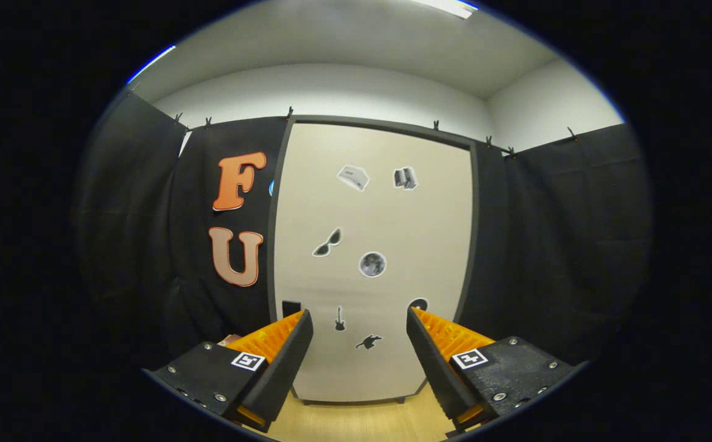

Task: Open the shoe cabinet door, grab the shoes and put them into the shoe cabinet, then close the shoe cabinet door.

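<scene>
black cloth hangs on both sides of the pale shoe cabinet door, which stands shut and straight ahead of us on the wooden floor, stickers scattered over its face. our gripper has its fingers spread wide with nothing between them, well short of the door, and no shoes are in sight from here. to open it cleanly we judge we should close in on the small dark handle near the door's left edge, just beyond the left finger, square up to it, then pull steadily along the hinge's swing.
</scene>
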The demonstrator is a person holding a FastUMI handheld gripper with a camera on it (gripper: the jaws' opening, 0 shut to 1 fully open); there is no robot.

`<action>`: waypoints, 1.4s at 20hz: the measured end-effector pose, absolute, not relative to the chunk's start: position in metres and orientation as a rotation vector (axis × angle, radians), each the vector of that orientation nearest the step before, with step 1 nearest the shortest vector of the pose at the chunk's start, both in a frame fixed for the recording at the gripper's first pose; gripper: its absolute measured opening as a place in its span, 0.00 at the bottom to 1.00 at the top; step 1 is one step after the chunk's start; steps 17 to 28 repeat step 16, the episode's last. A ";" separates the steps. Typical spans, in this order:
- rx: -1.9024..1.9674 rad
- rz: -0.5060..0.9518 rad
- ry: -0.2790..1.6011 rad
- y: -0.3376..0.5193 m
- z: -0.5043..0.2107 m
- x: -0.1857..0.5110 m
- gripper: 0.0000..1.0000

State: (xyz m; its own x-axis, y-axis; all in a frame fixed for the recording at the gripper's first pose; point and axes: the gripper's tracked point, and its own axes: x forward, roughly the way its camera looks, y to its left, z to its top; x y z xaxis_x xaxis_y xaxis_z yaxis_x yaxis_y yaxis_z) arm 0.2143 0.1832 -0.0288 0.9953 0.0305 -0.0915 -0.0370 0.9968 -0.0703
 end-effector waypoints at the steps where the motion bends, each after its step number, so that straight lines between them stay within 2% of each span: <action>1: -0.080 0.003 0.085 0.170 -0.026 0.206 0.95; 7: -0.099 -0.135 0.052 0.105 -0.014 0.148 0.95; 15: -0.102 -0.216 0.036 0.068 -0.008 0.093 0.95; 28: -0.105 -0.221 0.036 0.066 -0.008 0.088 0.95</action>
